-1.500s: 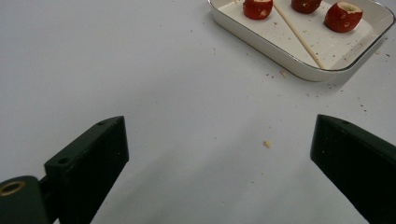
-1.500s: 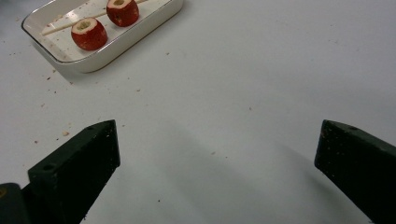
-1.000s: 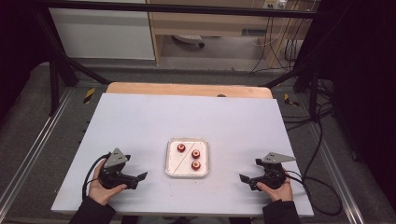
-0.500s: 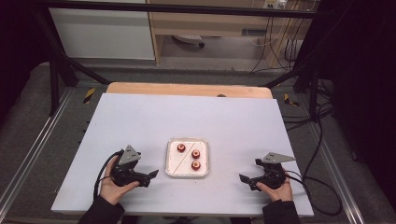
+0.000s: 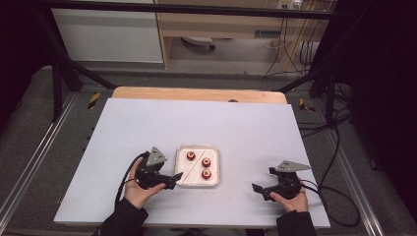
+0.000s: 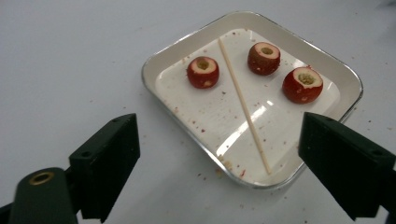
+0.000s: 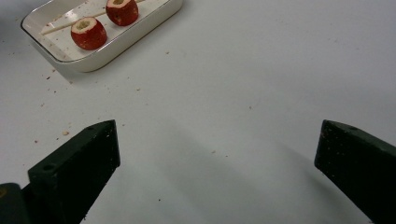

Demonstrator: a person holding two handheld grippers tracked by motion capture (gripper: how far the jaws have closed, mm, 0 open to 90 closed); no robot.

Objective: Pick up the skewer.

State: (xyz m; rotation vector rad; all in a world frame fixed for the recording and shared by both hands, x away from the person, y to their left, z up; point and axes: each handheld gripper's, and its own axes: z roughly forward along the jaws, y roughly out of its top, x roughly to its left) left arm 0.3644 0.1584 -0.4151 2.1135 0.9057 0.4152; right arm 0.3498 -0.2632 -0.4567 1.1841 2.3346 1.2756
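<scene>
White worktop (image 5: 147, 123), dark room behind. Left tongs (image 6: 219, 163) have just been closing a little, still wide with nothing between them, at the near edge of the tray (image 6: 159, 60). Skewer (image 6: 243, 105) lies just ahead, cored red fruits (image 6: 203, 72) either side. Best to dip low, straddle the near skewer end, pinch gently. Right tongs (image 7: 215, 163) wide, empty, well apart.

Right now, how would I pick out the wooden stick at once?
Start at the white table, then find the shallow white tray near the person's edge. The stick lies diagonally across the tray floor: the one long, thin, pale thing among three round red cored fruits.
</scene>
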